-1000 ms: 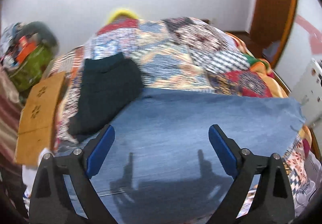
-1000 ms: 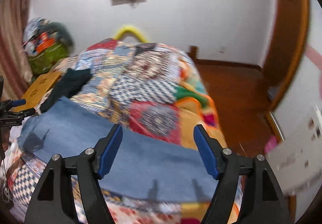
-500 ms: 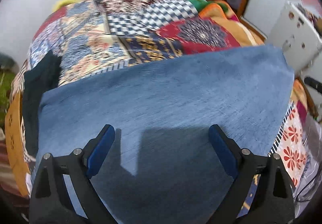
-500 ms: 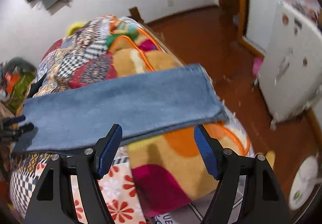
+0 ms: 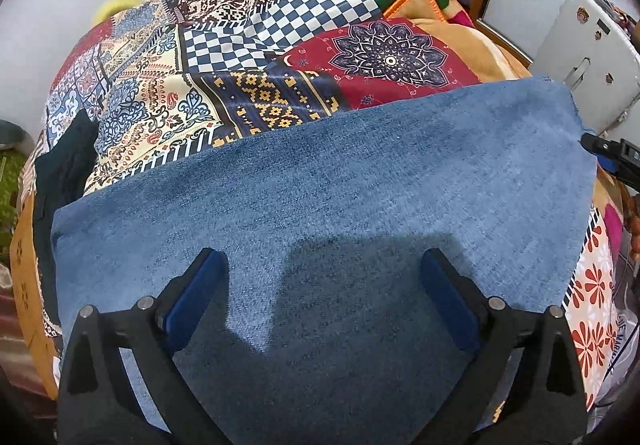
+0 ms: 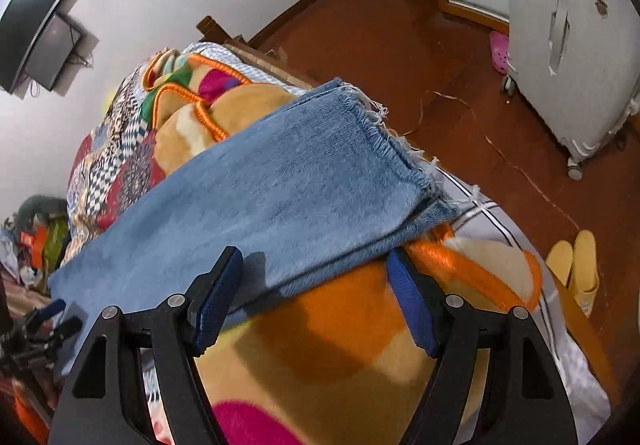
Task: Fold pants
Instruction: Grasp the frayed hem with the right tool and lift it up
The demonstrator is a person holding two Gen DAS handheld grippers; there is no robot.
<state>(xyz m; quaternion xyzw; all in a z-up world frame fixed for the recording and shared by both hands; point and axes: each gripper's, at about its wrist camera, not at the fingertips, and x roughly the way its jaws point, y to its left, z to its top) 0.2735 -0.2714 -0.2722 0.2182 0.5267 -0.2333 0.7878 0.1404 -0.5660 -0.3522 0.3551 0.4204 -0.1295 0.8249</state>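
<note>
Blue denim pants [image 5: 340, 197] lie flat across the near side of the bed, legs stacked, frayed hems [image 6: 400, 149] at the right end. My left gripper [image 5: 324, 285] is open and empty, hovering over the pants' left part. My right gripper [image 6: 314, 285] is open and empty at the pants' near edge, close to the hem end. The right gripper shows at the right edge of the left wrist view [image 5: 612, 157]. The left gripper shows at the lower left of the right wrist view [image 6: 44, 329].
A patchwork quilt [image 5: 240, 45] and an orange blanket [image 6: 340, 345] cover the bed. A dark garment [image 5: 64, 165] lies left of the pants. A white cabinet [image 6: 572, 45], yellow slippers [image 6: 576, 265] and a pink shoe [image 6: 500, 51] are on the red floor.
Both grippers have swung right and tilted down toward the pants. The right gripper has come close to the hem end. The pants have not moved.
</note>
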